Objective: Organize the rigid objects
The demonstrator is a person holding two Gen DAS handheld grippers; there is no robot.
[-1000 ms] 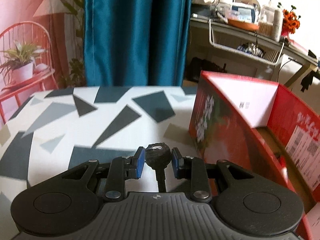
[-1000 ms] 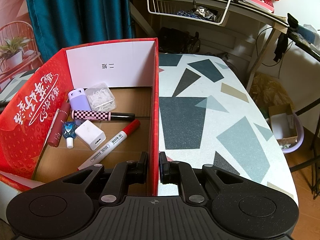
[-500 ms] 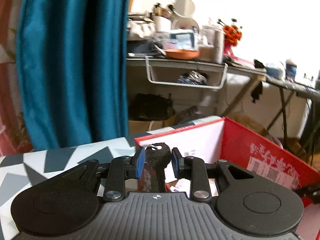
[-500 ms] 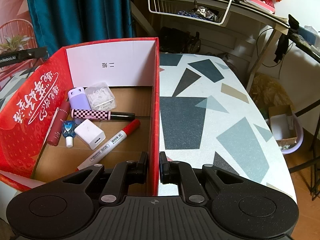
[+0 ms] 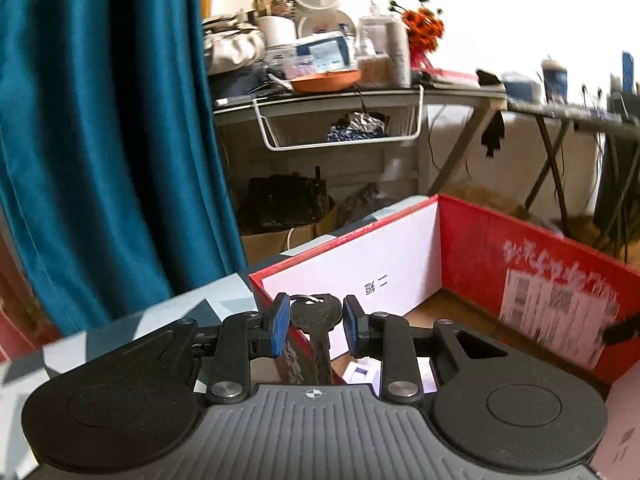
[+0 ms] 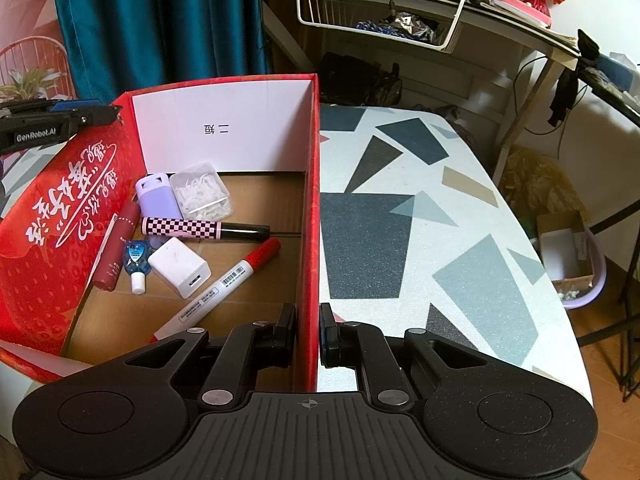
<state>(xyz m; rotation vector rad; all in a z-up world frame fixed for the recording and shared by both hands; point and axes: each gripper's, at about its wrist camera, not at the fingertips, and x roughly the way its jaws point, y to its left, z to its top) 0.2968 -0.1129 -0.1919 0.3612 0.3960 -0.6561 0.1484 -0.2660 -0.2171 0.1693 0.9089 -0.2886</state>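
Observation:
My left gripper (image 5: 316,314) is shut on a dark metal key (image 5: 317,314) and holds it above the near left wall of the red cardboard box (image 5: 520,248). The left gripper also shows in the right wrist view (image 6: 92,114), at the box's far left corner. My right gripper (image 6: 307,330) is shut on the box's right wall (image 6: 310,208). Inside the box lie a red marker (image 6: 224,280), a checkered pen (image 6: 200,229), a white charger (image 6: 180,267), a purple case (image 6: 154,196), a clear plastic case (image 6: 202,196) and a red tube (image 6: 116,252).
The box stands on a table with a grey and white triangle pattern (image 6: 420,216). A teal curtain (image 5: 100,140) hangs behind it. A cluttered desk with a wire basket (image 6: 380,20) stands beyond the table. A small blue bottle (image 6: 137,264) lies in the box.
My left gripper has swung right and up with the key, from over the table beside the box to above the box's left wall. My right gripper has held still on the box wall.

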